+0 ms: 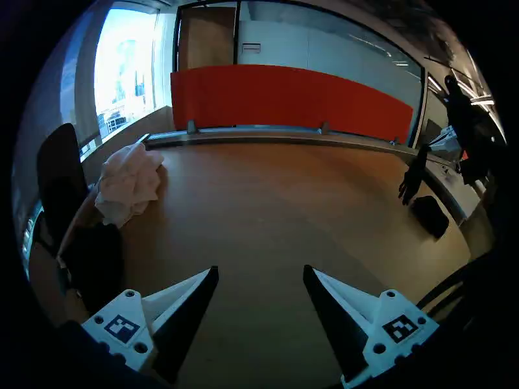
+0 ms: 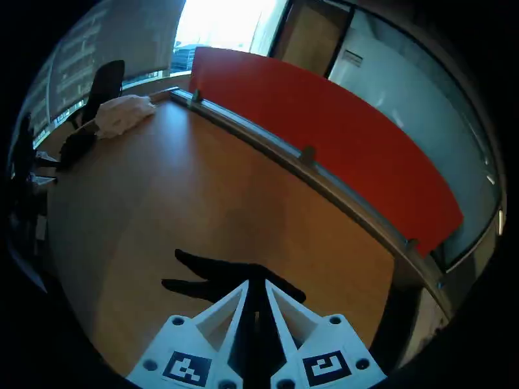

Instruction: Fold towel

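In the left gripper view, the left gripper point(image 1: 260, 268) hovered level above a table point(image 1: 272, 194), its two fingers spread wide apart with nothing between them. Each finger was a white wedge with a dark inner face and carried one square black-and-white marker. The table was smooth brown wood with a curved far edge. One towel point(image 1: 130, 181), pale and soft, lay in a crumpled heap far ahead and to the left, at the table's edge. One black chair point(image 1: 58, 175) stood left of it. One long red panel point(image 1: 292, 97) rose beyond the far edge. Ahead on the right hung one black hand-shaped thing point(image 1: 412, 183).

In the right gripper view, the right gripper point(image 2: 257, 283) pointed down at the table point(image 2: 194, 194), its two fingers drawn almost together, leaving a thin slit. Just past the tips a black hand shape point(image 2: 214, 275) lay flat on the wood; whether the fingers pinched it I could not tell. The towel point(image 2: 123, 113) sat far ahead to the left, well apart.
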### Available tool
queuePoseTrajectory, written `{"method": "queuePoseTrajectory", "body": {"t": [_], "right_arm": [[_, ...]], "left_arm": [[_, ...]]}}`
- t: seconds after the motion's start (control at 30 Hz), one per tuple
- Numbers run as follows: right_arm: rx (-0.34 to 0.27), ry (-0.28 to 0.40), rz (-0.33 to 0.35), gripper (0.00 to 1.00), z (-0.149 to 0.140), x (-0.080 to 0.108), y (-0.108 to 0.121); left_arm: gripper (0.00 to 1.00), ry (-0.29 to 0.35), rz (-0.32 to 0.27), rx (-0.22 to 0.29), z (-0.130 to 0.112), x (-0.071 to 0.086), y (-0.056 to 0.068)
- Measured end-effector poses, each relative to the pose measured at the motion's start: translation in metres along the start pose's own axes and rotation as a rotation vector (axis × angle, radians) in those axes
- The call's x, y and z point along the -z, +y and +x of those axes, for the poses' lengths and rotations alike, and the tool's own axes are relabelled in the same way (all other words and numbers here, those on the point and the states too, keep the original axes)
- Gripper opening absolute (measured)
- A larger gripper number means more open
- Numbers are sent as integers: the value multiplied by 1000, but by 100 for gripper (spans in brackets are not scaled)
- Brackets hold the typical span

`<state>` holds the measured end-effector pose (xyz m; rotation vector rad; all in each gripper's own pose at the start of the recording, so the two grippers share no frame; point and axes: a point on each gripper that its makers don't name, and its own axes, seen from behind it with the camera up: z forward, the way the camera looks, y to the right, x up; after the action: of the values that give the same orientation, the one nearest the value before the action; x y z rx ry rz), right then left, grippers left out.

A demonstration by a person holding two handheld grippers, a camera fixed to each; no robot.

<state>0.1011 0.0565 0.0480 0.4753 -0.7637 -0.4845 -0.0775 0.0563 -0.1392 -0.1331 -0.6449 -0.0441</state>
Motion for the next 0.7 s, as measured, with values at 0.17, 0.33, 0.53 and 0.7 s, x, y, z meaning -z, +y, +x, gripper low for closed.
{"method": "queuePoseTrajectory", "body": {"t": [0.17, 0.33, 0.53, 0.7], "right_arm": [[-35, -17, -22, 2, -16, 4, 28], [-53, -43, -40, 2, -34, 8, 52], [-77, -64, -56, 2, -52, 14, 71], [-99, -69, -59, 2, -64, 19, 77]], "left_arm": [[97, -5, 0, -3, 1, 0, 4], [97, -10, -1, -15, 2, 1, 9], [97, -15, -6, -28, 4, 0, 16], [97, -17, -14, -32, 5, -2, 22]]}}
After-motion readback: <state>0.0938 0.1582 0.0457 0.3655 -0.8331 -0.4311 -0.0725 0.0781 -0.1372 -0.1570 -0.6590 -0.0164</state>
